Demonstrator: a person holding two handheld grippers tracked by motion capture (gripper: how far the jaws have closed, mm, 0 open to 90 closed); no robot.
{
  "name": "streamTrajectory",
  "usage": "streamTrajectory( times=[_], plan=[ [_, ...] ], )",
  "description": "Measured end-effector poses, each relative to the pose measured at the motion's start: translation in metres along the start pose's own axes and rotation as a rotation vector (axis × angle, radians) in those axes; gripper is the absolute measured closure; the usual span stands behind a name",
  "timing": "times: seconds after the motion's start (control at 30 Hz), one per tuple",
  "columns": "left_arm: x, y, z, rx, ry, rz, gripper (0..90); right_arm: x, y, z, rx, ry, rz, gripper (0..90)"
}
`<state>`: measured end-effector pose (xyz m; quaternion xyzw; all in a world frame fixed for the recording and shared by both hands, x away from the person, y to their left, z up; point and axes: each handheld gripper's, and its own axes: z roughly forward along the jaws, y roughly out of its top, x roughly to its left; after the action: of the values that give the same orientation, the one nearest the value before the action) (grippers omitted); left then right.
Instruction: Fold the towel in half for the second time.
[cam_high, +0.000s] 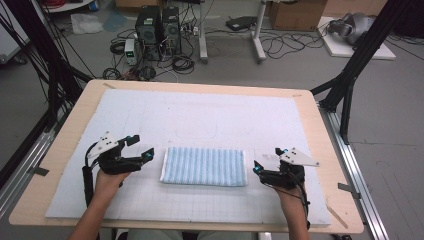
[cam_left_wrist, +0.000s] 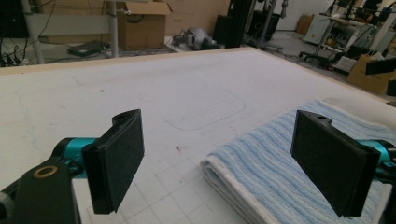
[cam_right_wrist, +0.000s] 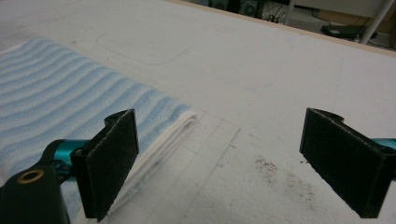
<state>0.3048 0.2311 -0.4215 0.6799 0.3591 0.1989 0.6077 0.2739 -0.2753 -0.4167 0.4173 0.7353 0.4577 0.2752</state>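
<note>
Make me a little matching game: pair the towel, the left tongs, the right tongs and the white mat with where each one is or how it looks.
Things:
1. towel
2. left tongs
3. right tongs
4. white mat

Descriptions:
A. covers most of the wooden table
B. open, at the towel's right end
C. folded, blue-striped, lying flat
D. open, at the towel's left end

Pairs: 1-C, 2-D, 3-B, 4-A

Mat (cam_high: 200, 115) bare, towel (cam_high: 204, 166) (folded) mid-front
</note>
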Motion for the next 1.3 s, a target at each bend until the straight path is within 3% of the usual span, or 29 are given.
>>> streamTrajectory(
  times=[0.17, 0.53, 1.3],
  plan=[
    [0.005, 0.001, -0.01, -0.017, 0.027, 0.003, 18.4, -0.007, -0.003, -0.008, -0.008, -0.03, 0.007, 10.7],
    [0.005, 0.0, -0.024, -0.033, 0.038, 0.01, 18.4, -0.008, -0.01, -0.022, -0.026, -0.059, 0.018, 10.7],
    [0.006, 0.002, -0.026, -0.024, 0.053, 0.015, 18.5, -0.009, -0.01, -0.023, -0.032, -0.064, 0.025, 10.7]
  ],
)
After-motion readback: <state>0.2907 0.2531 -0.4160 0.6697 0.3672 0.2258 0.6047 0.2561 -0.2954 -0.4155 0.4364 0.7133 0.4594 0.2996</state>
